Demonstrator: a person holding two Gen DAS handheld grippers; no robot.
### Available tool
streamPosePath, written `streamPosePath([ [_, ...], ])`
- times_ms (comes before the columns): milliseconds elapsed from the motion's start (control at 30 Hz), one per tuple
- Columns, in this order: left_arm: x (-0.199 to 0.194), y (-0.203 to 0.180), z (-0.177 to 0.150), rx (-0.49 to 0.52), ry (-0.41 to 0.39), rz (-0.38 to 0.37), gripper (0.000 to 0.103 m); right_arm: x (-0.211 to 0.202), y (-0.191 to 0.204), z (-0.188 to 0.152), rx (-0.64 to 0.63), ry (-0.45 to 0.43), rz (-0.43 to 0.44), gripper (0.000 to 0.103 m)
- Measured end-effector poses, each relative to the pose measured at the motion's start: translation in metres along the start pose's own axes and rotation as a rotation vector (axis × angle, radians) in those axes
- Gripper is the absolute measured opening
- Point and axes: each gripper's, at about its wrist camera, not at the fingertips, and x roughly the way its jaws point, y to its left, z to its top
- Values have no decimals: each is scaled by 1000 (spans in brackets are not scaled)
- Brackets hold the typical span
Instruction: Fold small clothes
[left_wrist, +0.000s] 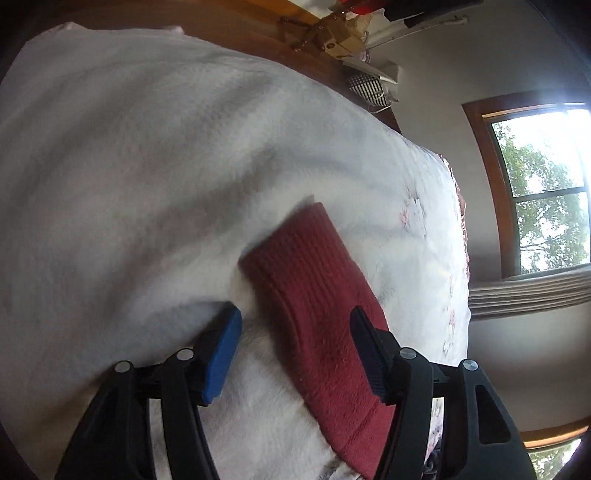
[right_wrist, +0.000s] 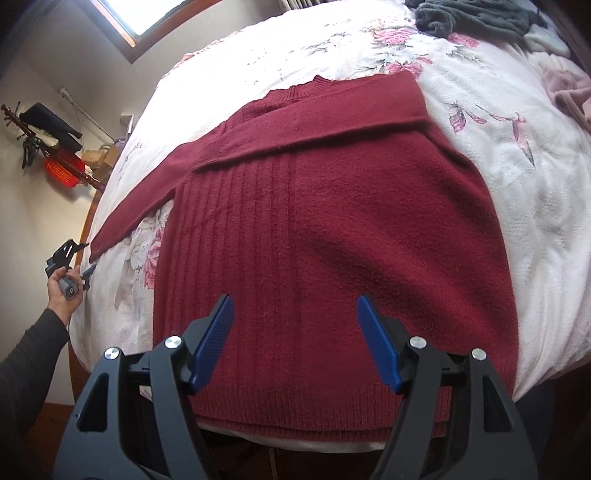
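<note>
Daylight from a wood-framed window (left_wrist: 546, 192) falls on a bed covered by a white floral blanket (right_wrist: 517, 177). On this bed a dark red knitted sweater (right_wrist: 314, 229) is spread flat, its hem toward the near edge and its collar away from it. One sleeve is folded across the chest below the collar; the other sleeve (right_wrist: 140, 199) is stretched out sideways toward the bed's edge.

The right tool (right_wrist: 295, 325) is held above the lower part of the sweater, its blue-padded fingers set well apart and nothing held between them.

The left tool (left_wrist: 295, 328) is seen at the cuff end of the outstretched sleeve (left_wrist: 314, 314). Its fingers are spread wide, with the sleeve lying between them on the blanket, not clamped. In the right wrist view this tool (right_wrist: 79, 264) is seen small at the bed's edge, gripped by a hand (right_wrist: 61, 291) in a dark sleeve.

A pile of grey clothes (right_wrist: 472, 16) is seen at the far end of the bed.
</note>
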Motion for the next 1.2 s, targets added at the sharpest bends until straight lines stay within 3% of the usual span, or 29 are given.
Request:
streamPosePath([
  [100, 8, -10, 9, 27, 0, 2, 62, 2, 3, 0, -4, 7, -13, 69],
  [133, 8, -15, 11, 44, 1, 11, 48, 2, 4, 0, -4, 8, -13, 69],
  [167, 8, -16, 11, 56, 19, 14, 13, 2, 6, 1, -6, 8, -13, 69],
  [200, 9, -20, 10, 69, 27, 29, 7, 1, 8, 1, -11, 6, -13, 69],
  [367, -22, -55, 6, 127, -13, -67, 7, -6, 20, 4, -33, -11, 0, 69],
  [600, -64, -174, -36, 382, -5, -217, 7, -22, 30, 1, -40, -35, 25, 69],
  [833, -67, -285, -105, 627, 31, -295, 7, -47, 28, -7, -41, -87, 32, 72],
  [1200, -29, -342, -256, 864, 174, -307, 7, -56, -3, -11, 28, -108, 38, 72],
])
